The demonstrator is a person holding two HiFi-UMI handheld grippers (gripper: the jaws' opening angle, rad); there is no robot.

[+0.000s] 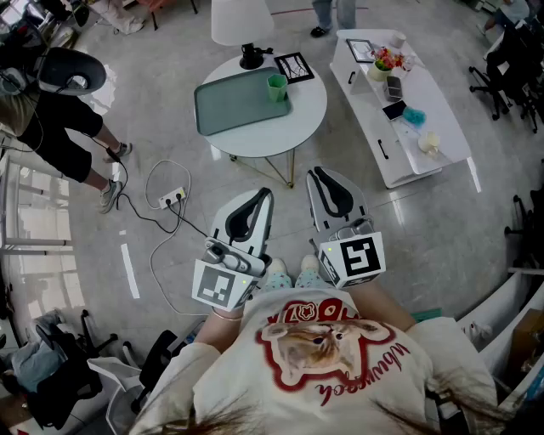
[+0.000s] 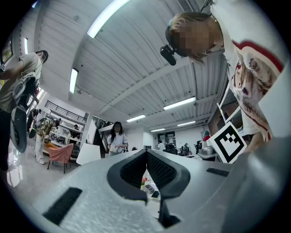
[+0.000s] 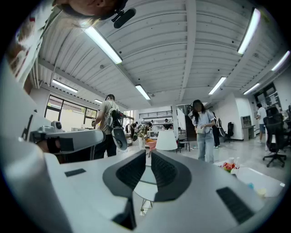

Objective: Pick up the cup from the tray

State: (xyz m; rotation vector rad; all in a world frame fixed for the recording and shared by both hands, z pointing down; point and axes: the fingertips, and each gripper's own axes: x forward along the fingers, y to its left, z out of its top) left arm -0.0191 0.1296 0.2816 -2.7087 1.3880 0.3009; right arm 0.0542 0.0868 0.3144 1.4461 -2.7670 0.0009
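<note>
DESK: Two hand-held tools in one frame. What was at the far left, seen from the head camera?

PHOTOGRAPHER: A bystander [image 1: 51, 110] in dark shorts stood on the grey floor. Nearer the middle, a power strip [image 1: 172, 199] lay with its cable looped beside it.

DESK: And the left gripper?

PHOTOGRAPHER: The left gripper [image 1: 265, 194] was held low in front of the wearer's printed T-shirt [image 1: 331, 365], well short of the round white table [image 1: 308, 110]. Its own camera showed the two jaws pressed together at the tips, with nothing between them.

DESK: Where was the cup?

PHOTOGRAPHER: The green cup [image 1: 277, 87] stood upright at the right end of the green tray [image 1: 234, 104], which lay on that table. A white-shaded lamp [image 1: 242, 21] and a framed picture [image 1: 294, 66] sat just behind it.

DESK: The right side?

PHOTOGRAPHER: The right gripper [image 1: 316, 173] was beside the left one but not touching it, and its jaws were likewise closed and empty. Both tools were well apart from the cup. Farther right, a long white bench [image 1: 367, 106] carried flowers [image 1: 387, 59], a phone [image 1: 393, 110] and other small items.
</note>
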